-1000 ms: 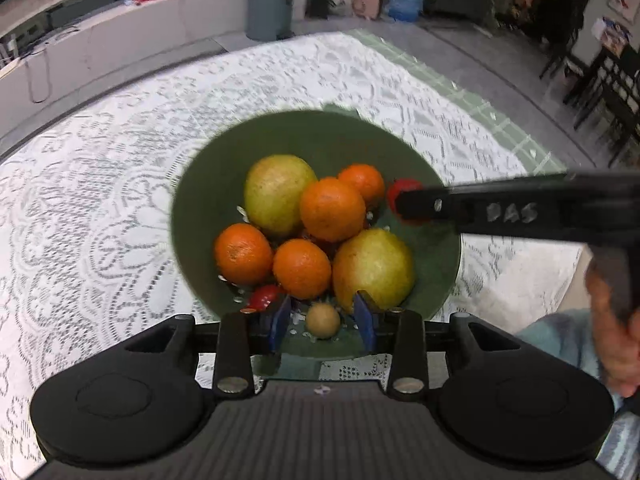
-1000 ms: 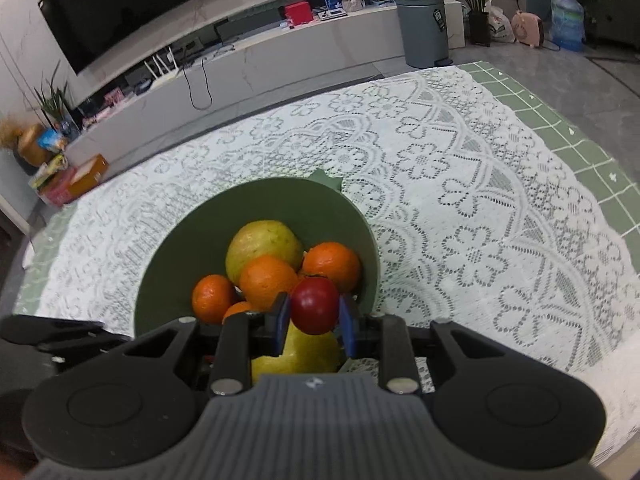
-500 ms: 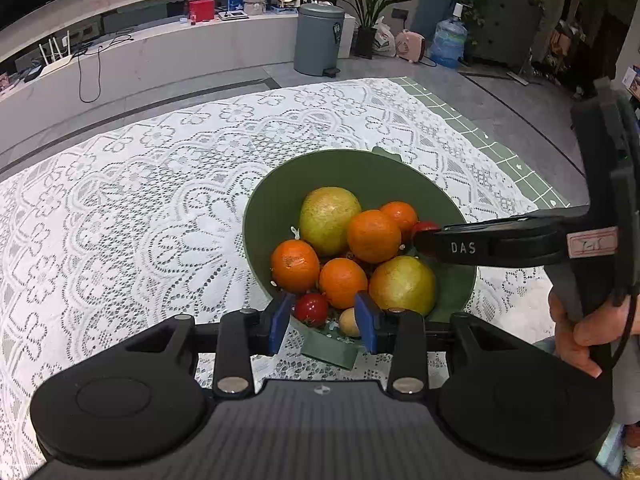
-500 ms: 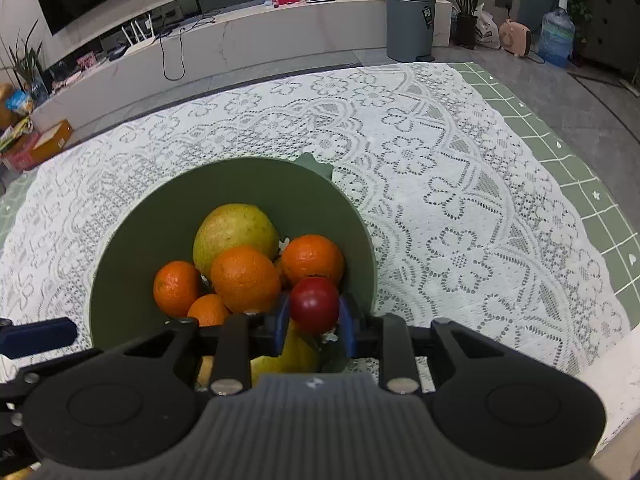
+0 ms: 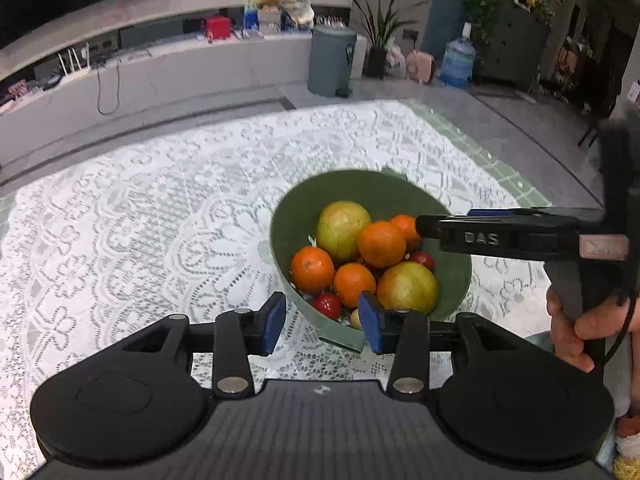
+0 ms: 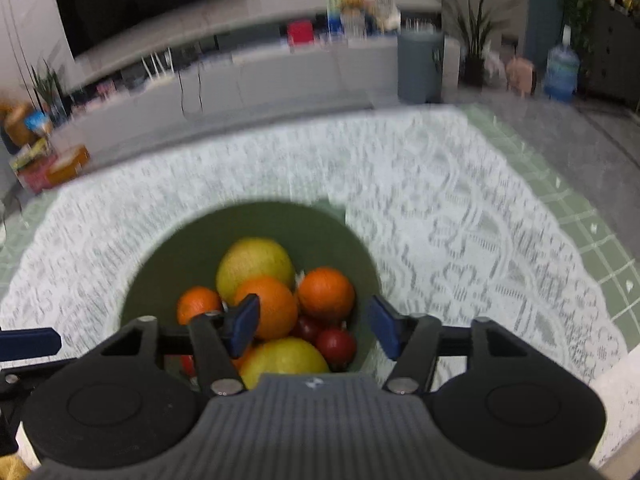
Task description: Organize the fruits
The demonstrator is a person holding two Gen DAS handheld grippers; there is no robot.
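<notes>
While my right tool [image 6: 312, 326] hangs over the near rim of the green bowl [image 6: 160, 264], its blue jaws are opening, and nothing sits between the pads; a small red fruit [image 6: 337, 343] lies free just below, nestled against the near yellow-green fruit [image 6: 282, 356]. Closest to me on the other side, my left tool [image 5: 322, 322] is opening too, with nothing in its grip, only the lace and the bowl's near lip showing through the gap. My hand [image 5: 580, 330] on the right tool's handle shows at the edge of the left view.

Moving outward, the fruit is all heaped in the bowl: oranges [image 5: 382, 243] in the middle, a second yellow-green fruit [image 5: 343, 225] behind them, another little red one [image 5: 327, 305] and a small tan one at the front edge. I judge this the release step, so the way to do it well is to let the jaws spread fully before I lift, and to draw the tool straight up so a pad doesn't clip the orange beside it and set the pile rolling.

Beyond the bowl, the lace-covered table [image 5: 140, 220] stretches away bare, and I see no loose fruit on it.
</notes>
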